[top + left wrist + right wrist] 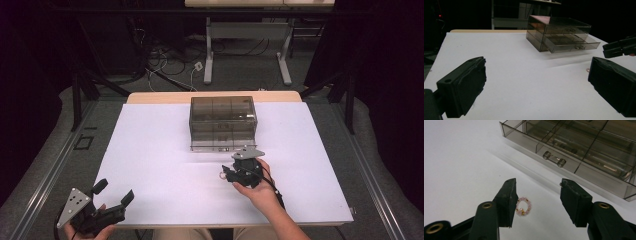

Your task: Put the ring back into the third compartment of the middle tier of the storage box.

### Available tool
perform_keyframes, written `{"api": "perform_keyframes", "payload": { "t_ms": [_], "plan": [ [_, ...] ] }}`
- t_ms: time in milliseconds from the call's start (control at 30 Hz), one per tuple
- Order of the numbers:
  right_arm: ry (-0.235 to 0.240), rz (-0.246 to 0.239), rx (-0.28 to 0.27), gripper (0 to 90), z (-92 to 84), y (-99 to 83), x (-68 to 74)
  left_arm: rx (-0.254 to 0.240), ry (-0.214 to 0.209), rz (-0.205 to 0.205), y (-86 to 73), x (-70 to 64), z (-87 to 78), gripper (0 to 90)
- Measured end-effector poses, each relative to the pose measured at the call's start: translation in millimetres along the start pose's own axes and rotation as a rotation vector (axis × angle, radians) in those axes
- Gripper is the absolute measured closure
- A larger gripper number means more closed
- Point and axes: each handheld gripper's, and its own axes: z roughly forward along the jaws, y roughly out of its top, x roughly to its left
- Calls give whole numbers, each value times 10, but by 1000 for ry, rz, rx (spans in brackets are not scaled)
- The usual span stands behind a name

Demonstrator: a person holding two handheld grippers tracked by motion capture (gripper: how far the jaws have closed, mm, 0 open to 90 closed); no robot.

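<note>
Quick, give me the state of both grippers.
Left gripper: open, holding nothing, at the table's near left corner.
Right gripper: open, holding nothing; a pink bead ring lies on the table between its fingers, by the left one.

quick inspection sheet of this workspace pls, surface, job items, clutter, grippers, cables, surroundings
surface: white table top, wooden strip along its far edge.
job's things: smoky clear drawer box at the far middle, lower drawer pulled out; pink beaded ring lying on the table.
clutter: nothing seen.
grippers: left gripper open at the near left corner, holding nothing; right gripper open, jaws either side of the ring, which lies close to one jaw.
cables: one trails from the right gripper; loose wires on the floor behind.
surroundings: dark curtains, a white-legged table beyond.
</note>
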Motion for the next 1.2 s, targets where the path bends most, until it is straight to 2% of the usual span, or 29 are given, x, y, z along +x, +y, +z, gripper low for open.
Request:
{"api": "perform_keyframes", "payload": {
  "t_ms": [67,100,300,367,700,733,867,933,967,1200],
  "plan": [
    [3,-2,15,495,29,-2,1,1,0,0,0,5,-3,19],
    [6,-4,43,505,33,2,3,1,1,0,0,7,-3,19],
    [11,-21,42,544,111,2,-4,3,0,2,-2,9,-2,19],
    [19,-23,69,571,147,3,-7,3,1,4,-3,8,0,19],
    [21,-36,114,624,262,-15,-7,4,4,-2,-12,18,1,18],
    [18,-32,108,631,279,-19,-5,5,4,-3,-12,19,-1,19],
    [37,-18,162,654,315,-21,-23,7,3,-3,-14,21,0,19],
    [44,-11,153,663,335,-30,-24,8,3,-2,-16,22,2,19],
    [53,-2,177,679,342,-26,-30,10,4,-2,-17,23,3,19],
    [54,7,181,703,401,-45,-27,11,3,-3,-21,22,9,19]
  ]
}}
